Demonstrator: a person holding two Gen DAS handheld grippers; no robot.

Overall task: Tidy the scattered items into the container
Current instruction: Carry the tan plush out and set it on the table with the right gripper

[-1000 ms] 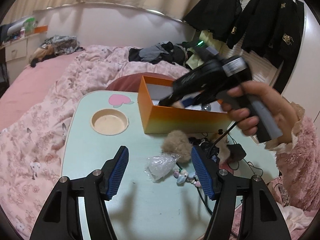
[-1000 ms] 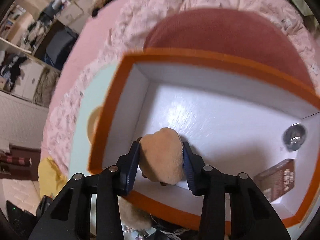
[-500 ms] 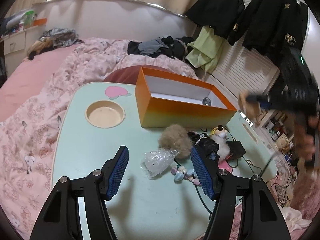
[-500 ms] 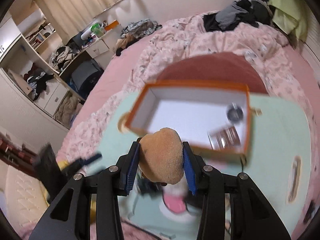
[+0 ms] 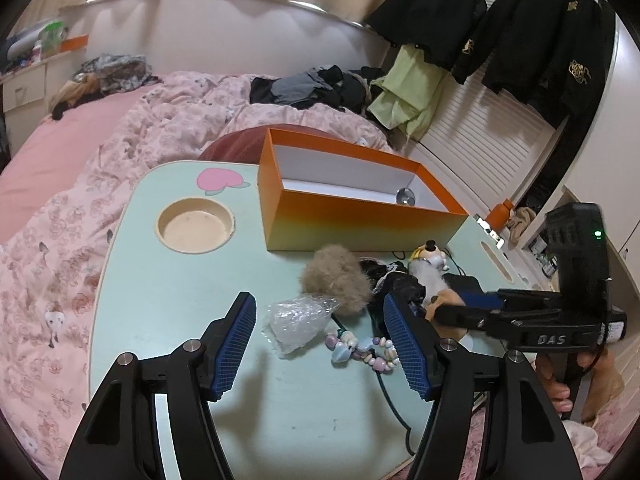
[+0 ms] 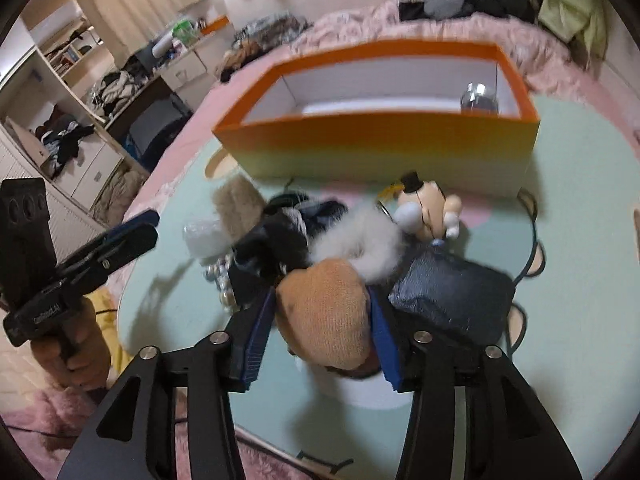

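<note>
since a second ago the right gripper (image 6: 322, 322) has pulled back from over the box and now sits low at the bench's near edge, its fingers (image 6: 256, 330) opening, the tan plush piece (image 6: 326, 312) between them with a gap showing at the left pad. at 1 o'clock from it lies a dark pouch (image 6: 452, 292), at 12 o'clock a white fluffy tuft (image 6: 362, 242) and a small figure in a black hat (image 6: 426, 206). the left gripper (image 5: 320, 338) hangs over the mint bench (image 5: 168, 300) with fingers (image 5: 234, 338) well apart and holding nothing; a crumpled clear bag (image 5: 298, 318) and a bead string (image 5: 362, 348) lie between them, a brown fur ball (image 5: 336, 280) just beyond at 12 o'clock. farther off stands the orange box (image 5: 352, 216), a shiny ball (image 5: 405, 197) in its right end.
</note>
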